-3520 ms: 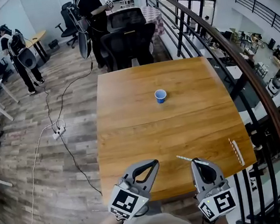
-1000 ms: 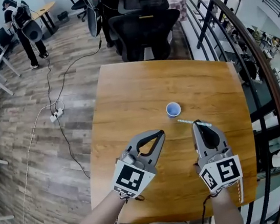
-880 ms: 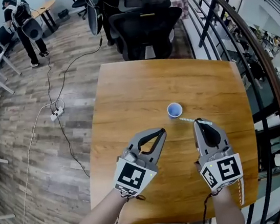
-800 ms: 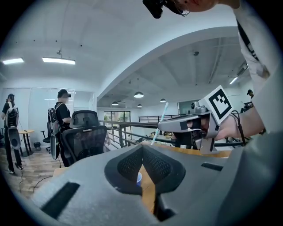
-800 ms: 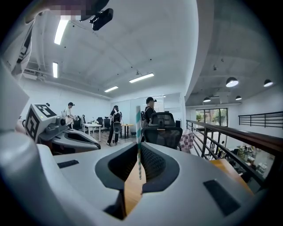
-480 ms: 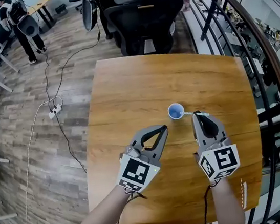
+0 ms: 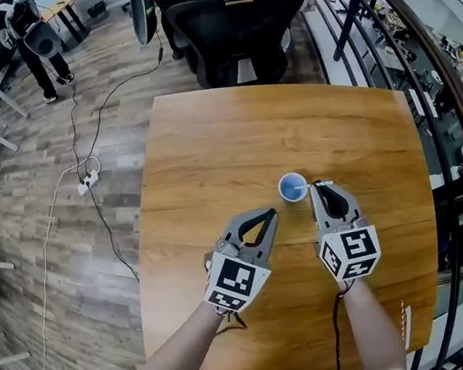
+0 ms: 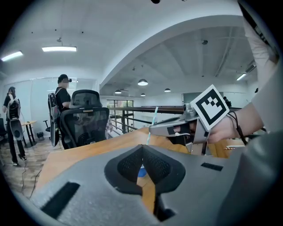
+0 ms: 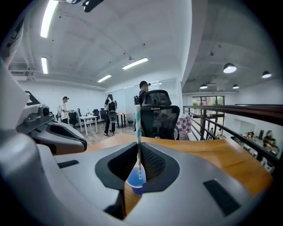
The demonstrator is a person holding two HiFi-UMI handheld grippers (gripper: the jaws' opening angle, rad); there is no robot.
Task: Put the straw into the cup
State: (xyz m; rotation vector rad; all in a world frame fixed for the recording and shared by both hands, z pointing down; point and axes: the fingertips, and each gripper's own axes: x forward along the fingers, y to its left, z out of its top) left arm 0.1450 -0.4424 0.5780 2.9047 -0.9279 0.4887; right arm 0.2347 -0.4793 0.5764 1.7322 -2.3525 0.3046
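A small blue cup (image 7: 292,187) stands on the wooden table (image 7: 210,157), right of its middle. My right gripper (image 7: 316,187) sits just right of the cup, shut on a white-and-teal striped straw (image 9: 138,128). In the right gripper view the straw stands upright between the jaws, its lower end over the cup's (image 9: 135,181) mouth. My left gripper (image 7: 269,213) hovers near-left of the cup, shut with nothing in it. The left gripper view shows the straw (image 8: 152,126) and the right gripper (image 8: 152,129) ahead, with the cup (image 8: 141,171) partly hidden behind my own jaws.
A torn paper wrapper (image 7: 403,319) lies near the table's front right edge. A black office chair (image 7: 229,18) stands at the far edge. A metal railing (image 7: 451,106) runs along the right. Cables (image 7: 85,179) trail over the floor at the left, where people stand.
Both grippers have moved forward to the cup. The straw, which stuck out sideways from the right gripper, has swung upright over the cup.
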